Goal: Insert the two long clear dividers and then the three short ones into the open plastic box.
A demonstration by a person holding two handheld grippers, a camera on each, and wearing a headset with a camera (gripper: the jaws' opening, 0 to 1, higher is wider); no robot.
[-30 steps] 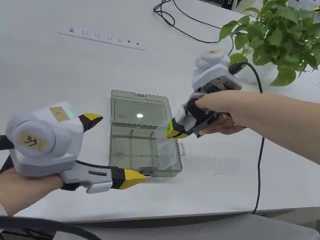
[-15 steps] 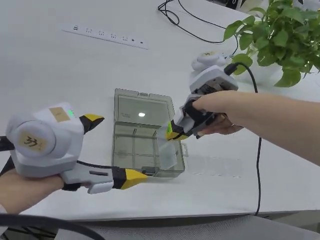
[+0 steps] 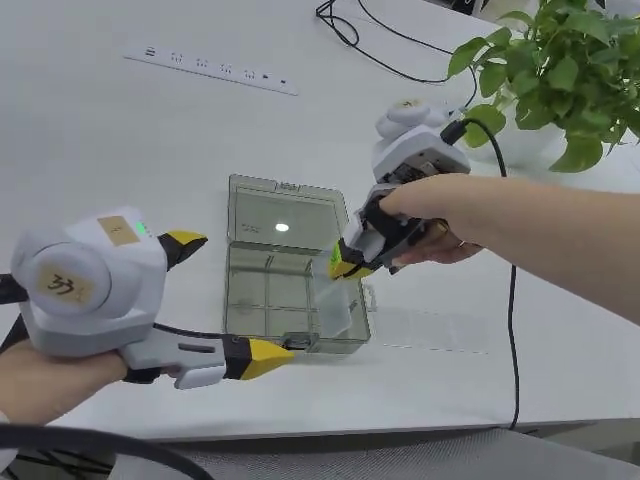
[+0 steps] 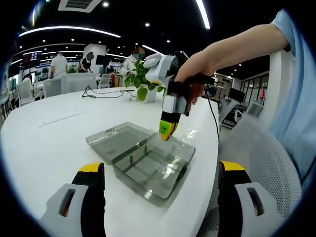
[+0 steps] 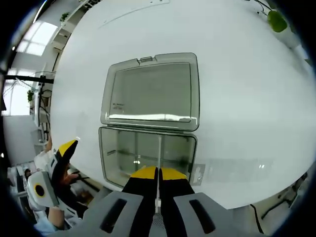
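My left hand-held gripper (image 3: 242, 294) hangs with jaws wide apart, holding nothing; open plastic box (image 3: 229, 285) sits just ahead of it. The right hand-held gripper (image 3: 345, 268) is clamped on a clear divider (image 3: 337, 303) that hangs toward the box right below its tips. I'd keep the sheet upright, line it up square, lower evenly. More dividers (image 3: 430, 330) lie on worktop (image 3: 120, 150), right of that gripper.

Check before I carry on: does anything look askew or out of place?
Nothing stands out. The box lies open and flat, the right gripper is shut on a clear divider over it, and spare dividers lie flat beside it.
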